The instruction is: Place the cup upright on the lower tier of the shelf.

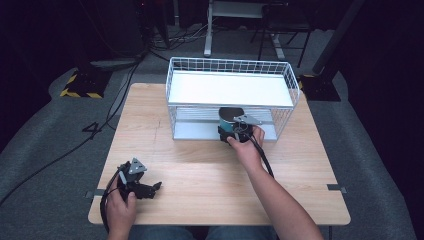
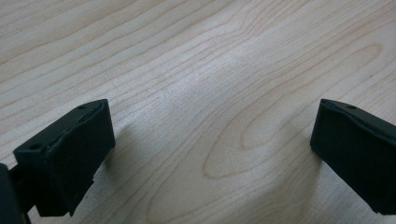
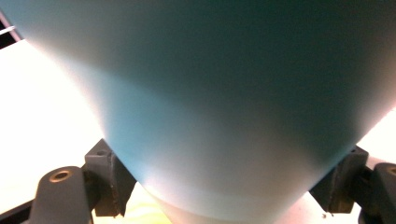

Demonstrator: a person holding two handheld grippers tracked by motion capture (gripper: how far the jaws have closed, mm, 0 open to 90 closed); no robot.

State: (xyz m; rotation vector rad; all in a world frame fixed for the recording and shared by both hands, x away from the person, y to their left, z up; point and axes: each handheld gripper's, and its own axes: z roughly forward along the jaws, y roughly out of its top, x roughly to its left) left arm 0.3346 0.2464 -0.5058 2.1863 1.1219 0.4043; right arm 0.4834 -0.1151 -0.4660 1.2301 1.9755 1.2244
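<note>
The right hand-held gripper (image 1: 235, 131) is closed on a teal cup (image 1: 227, 120), its black jaws pressed to either side of the cup's wall in the right gripper view, where the cup (image 3: 224, 107) looms close; the cup sits at the front opening of a white wire rack (image 1: 230, 90), on its lower shelf, the rack standing toward the far edge of the wooden surface (image 1: 210, 170); the left hand-held gripper (image 1: 150, 189), jaws spread wide and holding nothing, rests near the near left corner, bare wood grain (image 2: 210, 93) between its jaws.
</note>
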